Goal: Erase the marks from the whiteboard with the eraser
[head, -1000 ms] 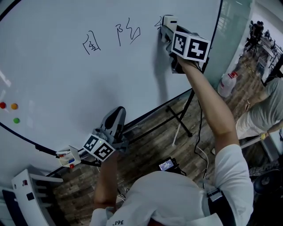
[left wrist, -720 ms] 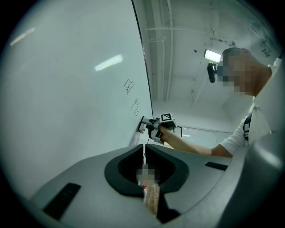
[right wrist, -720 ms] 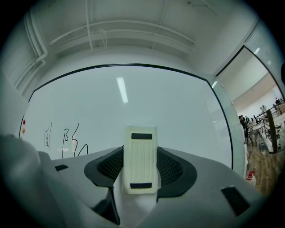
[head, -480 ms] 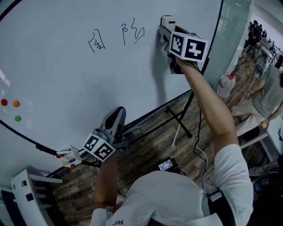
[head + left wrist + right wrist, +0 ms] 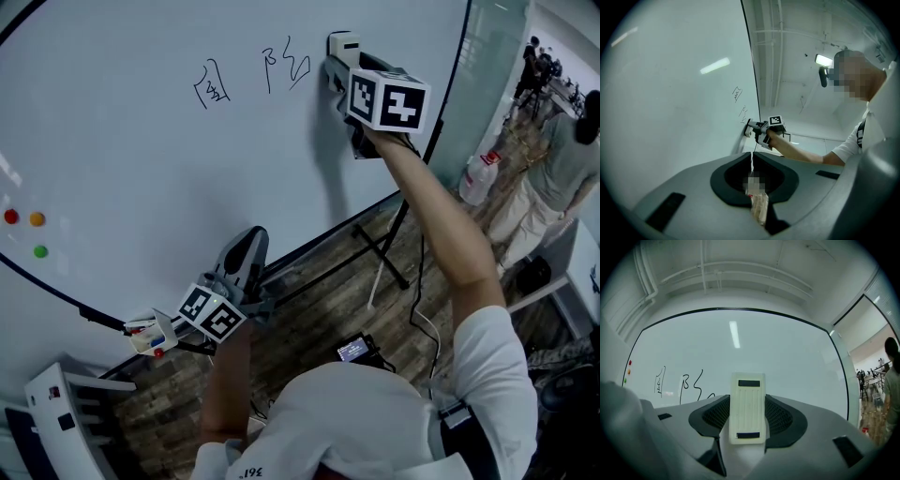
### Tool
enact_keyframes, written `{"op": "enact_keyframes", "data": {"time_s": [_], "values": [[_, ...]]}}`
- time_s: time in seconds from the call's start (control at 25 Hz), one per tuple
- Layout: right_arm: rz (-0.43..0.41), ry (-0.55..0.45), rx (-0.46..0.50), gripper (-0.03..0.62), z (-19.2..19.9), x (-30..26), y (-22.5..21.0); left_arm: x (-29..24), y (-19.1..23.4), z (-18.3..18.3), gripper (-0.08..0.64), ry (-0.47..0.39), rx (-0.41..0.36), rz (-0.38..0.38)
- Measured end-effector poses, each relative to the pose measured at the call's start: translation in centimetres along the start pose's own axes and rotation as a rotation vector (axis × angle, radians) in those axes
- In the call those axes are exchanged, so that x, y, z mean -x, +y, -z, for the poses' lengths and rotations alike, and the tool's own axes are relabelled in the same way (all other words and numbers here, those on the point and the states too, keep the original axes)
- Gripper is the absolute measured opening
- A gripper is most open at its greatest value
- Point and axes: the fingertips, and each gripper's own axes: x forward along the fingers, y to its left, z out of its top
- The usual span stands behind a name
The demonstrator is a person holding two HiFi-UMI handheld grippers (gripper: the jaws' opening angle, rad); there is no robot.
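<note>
Whiteboard (image 5: 141, 169) on a floor stand, seen from above. Right hand-held gripper (image 5: 336, 67) raised on an outstretched arm, its jaws clenched on the two long sides of a pale rectangular eraser (image 5: 747, 408); the eraser lies flat against the whiteboard, just right of the written marks (image 5: 284, 66) and between them and the board's right edge; its ribbed back, with a dark strip at each end, faces the right gripper view. Two groups of handwritten marks are on the board, side by side in its upper part; the one nearer the eraser almost touches it. Left hand-held gripper (image 5: 751, 159) held low beside the board's bottom edge, well apart from the eraser, pointing up along the board; its jaws are closed together with nothing between them. Three round magnets (image 5: 37, 219), red, orange and green, sit near the board's left edge. A white jug (image 5: 480, 178) stands on the wooden floor beyond the board's right edge.
</note>
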Motion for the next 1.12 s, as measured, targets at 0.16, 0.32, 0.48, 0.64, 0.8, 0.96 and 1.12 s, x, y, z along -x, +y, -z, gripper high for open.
{"op": "enact_keyframes", "data": {"time_s": [0.16,0.32,0.48,0.64,0.8,0.96,1.12], "values": [[-0.007,-0.007,-0.001,0.25,0.0,0.2,1.4,0.6,-0.1,-0.2,0.008,0.002,-0.001,0.006],[-0.027,-0.01,-0.011,0.25,0.0,0.4,3.4,1.3,0.0,-0.3,0.008,0.005,0.001,0.006],[-0.007,-0.02,-0.07,0.25,0.0,0.5,4.0,2.0,-0.2,-0.6,0.008,0.008,-0.005,0.006],[-0.008,-0.021,-0.105,0.25,0.0,0.7,4.7,2.7,-0.2,-0.9,0.008,0.012,-0.008,0.002],[-0.005,-0.022,-0.117,0.25,-0.1,0.7,5.4,3.2,-0.3,-1.0,0.008,0.015,-0.012,0.001],[-0.005,-0.022,-0.12,0.25,-0.3,0.8,5.8,3.7,-0.1,-1.3,0.008,0.014,-0.015,-0.007],[-0.007,-0.025,-0.116,0.25,-0.4,0.8,6.1,3.9,0.0,-1.2,0.008,0.012,-0.015,-0.006]]}}
